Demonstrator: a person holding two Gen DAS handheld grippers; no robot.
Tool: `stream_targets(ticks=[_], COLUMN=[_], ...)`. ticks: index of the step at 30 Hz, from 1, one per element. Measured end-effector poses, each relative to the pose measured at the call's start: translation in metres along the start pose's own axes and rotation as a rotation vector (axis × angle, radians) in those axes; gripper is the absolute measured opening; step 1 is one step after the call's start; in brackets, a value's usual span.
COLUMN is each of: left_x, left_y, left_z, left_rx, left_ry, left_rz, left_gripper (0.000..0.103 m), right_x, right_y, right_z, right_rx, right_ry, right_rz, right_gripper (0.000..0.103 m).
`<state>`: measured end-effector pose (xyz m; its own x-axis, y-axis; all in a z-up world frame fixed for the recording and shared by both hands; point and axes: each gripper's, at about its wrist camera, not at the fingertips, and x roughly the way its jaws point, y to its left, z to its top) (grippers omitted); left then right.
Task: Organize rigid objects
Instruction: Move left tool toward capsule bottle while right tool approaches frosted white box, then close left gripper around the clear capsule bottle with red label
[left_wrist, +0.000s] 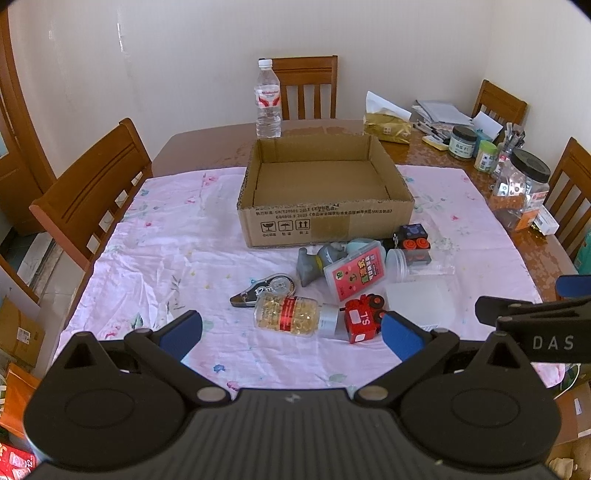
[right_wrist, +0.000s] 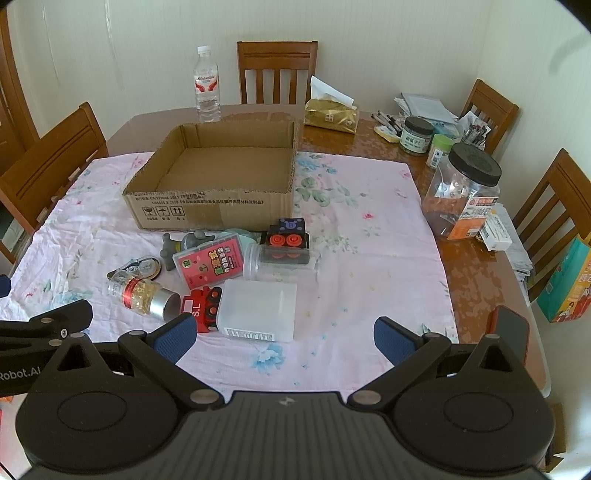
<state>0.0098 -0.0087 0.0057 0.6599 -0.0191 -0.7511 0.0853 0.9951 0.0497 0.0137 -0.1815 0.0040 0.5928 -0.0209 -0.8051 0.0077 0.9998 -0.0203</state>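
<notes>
Bright, soft daylight throughout, with no hard shadows on the pink cloth (left_wrist: 155, 258). Faint shade under the cardboard box (right_wrist: 214, 206). Sheen and mottled glare on the bare wooden table (right_wrist: 373, 144) at the far right. Strong fisheye bending at the edges, dark vignette in the corners. Sharp in the centre, slightly soft toward the rim; mild colour noise overall.

Pink floral cloth (right_wrist: 369, 236), brown box (right_wrist: 221, 210)
</notes>
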Motion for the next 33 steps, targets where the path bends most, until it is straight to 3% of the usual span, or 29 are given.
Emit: stream_targets(ticks=[18,33], left_x=[0.024,0.072], left_y=[-0.001,-0.003], left_z=[-0.009,-0.020], left_rx=[0.021,0.062], left_ry=[-0.050,-0.051], left_rz=[-0.054,-0.053], left_gripper=[0.103,0.103], right_x=[0.021,0.050], right_y=[-0.006,-0.018], right_z=[-0.003,-0.013], right_rx=[-0.035,-0.038], right_ry=[-0.049,-0.019], right_rz=[0.025,0.054], right_gripper=[0.103,0.103])
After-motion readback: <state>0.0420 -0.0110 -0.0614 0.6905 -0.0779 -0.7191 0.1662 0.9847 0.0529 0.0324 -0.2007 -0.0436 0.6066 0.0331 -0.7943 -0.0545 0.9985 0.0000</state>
